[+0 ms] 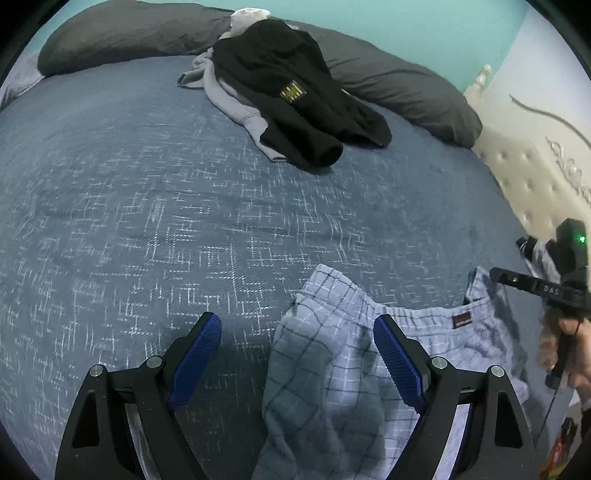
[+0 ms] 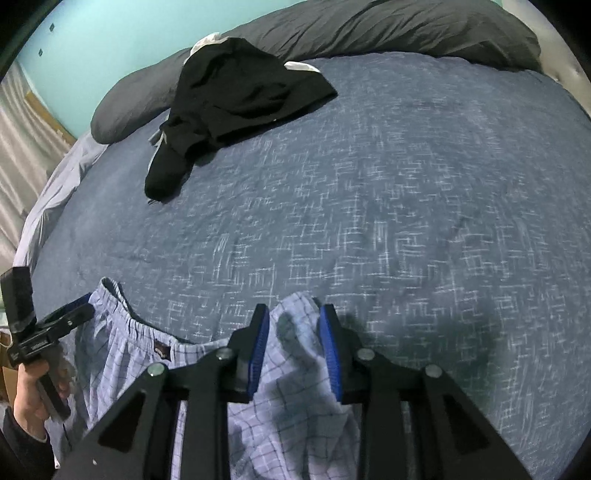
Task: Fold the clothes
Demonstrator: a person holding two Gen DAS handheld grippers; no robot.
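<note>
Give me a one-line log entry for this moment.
stage: fold plaid shorts | left gripper: open over cloth | right gripper: open, cloth between jaws | black garment: unfolded, far side of bed

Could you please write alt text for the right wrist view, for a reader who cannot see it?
The right gripper hangs open over a bunched part of light blue plaid shorts lying on a blue patterned bedspread. A hand holds the left gripper at the left edge by the waistband. A black garment lies farther back near dark pillows.
</note>
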